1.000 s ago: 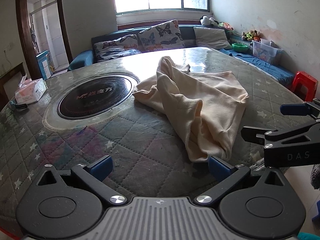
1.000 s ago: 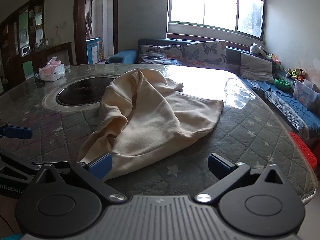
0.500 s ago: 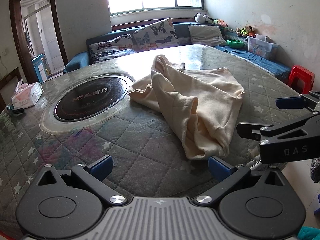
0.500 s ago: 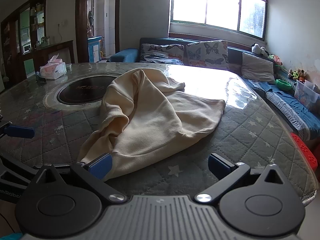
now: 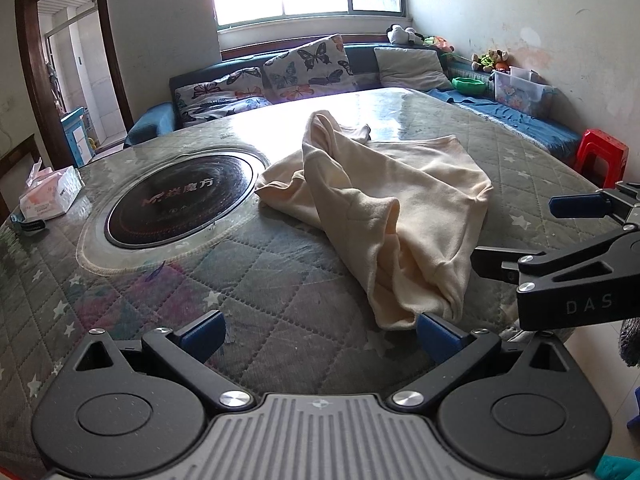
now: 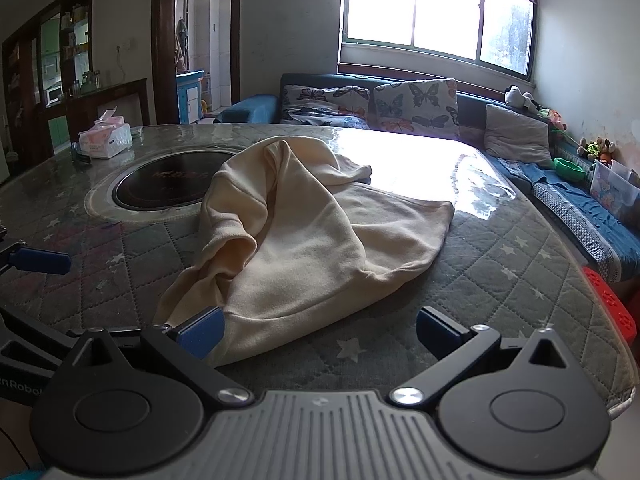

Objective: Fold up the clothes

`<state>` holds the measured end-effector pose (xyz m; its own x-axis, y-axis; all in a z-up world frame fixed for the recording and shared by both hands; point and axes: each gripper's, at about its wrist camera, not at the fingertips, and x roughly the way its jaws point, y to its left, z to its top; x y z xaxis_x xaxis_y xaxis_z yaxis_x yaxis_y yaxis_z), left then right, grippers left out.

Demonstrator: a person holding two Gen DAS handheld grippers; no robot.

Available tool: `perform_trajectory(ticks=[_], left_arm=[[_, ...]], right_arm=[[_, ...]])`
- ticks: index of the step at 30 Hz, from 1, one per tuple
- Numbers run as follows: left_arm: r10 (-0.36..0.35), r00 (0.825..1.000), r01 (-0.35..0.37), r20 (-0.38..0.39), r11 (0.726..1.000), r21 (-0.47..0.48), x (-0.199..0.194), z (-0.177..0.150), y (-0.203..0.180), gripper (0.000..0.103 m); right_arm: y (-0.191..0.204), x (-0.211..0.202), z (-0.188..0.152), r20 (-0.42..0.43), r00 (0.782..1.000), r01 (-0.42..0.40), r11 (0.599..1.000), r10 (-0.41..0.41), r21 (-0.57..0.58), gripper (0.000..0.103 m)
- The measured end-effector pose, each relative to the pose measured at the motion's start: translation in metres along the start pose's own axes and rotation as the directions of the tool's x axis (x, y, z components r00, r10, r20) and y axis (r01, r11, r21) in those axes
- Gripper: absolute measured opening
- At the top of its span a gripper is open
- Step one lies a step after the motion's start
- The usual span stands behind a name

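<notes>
A cream garment (image 5: 384, 208) lies crumpled in a heap on the round quilted table (image 5: 248, 280), right of the black inset disc (image 5: 180, 200). It also shows in the right wrist view (image 6: 304, 240). My left gripper (image 5: 320, 330) is open and empty, low over the table's near edge, with the garment's near end just ahead of its right finger. My right gripper (image 6: 320, 330) is open and empty, its left finger at the garment's near hem. The right gripper also shows from the side in the left wrist view (image 5: 560, 236).
A tissue box (image 5: 50, 196) sits at the table's far left edge. A sofa with butterfly cushions (image 5: 304, 66) runs behind the table. A red stool (image 5: 600, 156) stands on the floor to the right. A blue mattress with a toy box (image 6: 612, 196) lies along the right wall.
Both grippers have crept slightly closer to the garment and stayed open. The garment has not moved.
</notes>
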<state>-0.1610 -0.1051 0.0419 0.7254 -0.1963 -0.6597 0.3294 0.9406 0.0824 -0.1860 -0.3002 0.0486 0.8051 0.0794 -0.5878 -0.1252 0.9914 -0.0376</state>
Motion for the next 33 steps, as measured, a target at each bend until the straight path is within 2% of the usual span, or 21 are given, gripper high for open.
perform_trajectory(ticks=[25, 33], left_arm=[[0.011, 1.0, -0.011, 0.011, 0.999, -0.052, 0.025, 0.038, 0.024, 0.103], [0.011, 0.999, -0.006, 0.047, 0.996, -0.09, 0.04, 0.071, 0.04, 0.103]], right_arm=[[-0.011, 0.032, 0.03, -0.003, 1.0, -0.018, 1.0, 0.018, 0.008, 0.102], [-0.02, 0.056, 0.046, -0.02, 0.999, -0.042, 0.999, 0.042, 0.011, 0.094]])
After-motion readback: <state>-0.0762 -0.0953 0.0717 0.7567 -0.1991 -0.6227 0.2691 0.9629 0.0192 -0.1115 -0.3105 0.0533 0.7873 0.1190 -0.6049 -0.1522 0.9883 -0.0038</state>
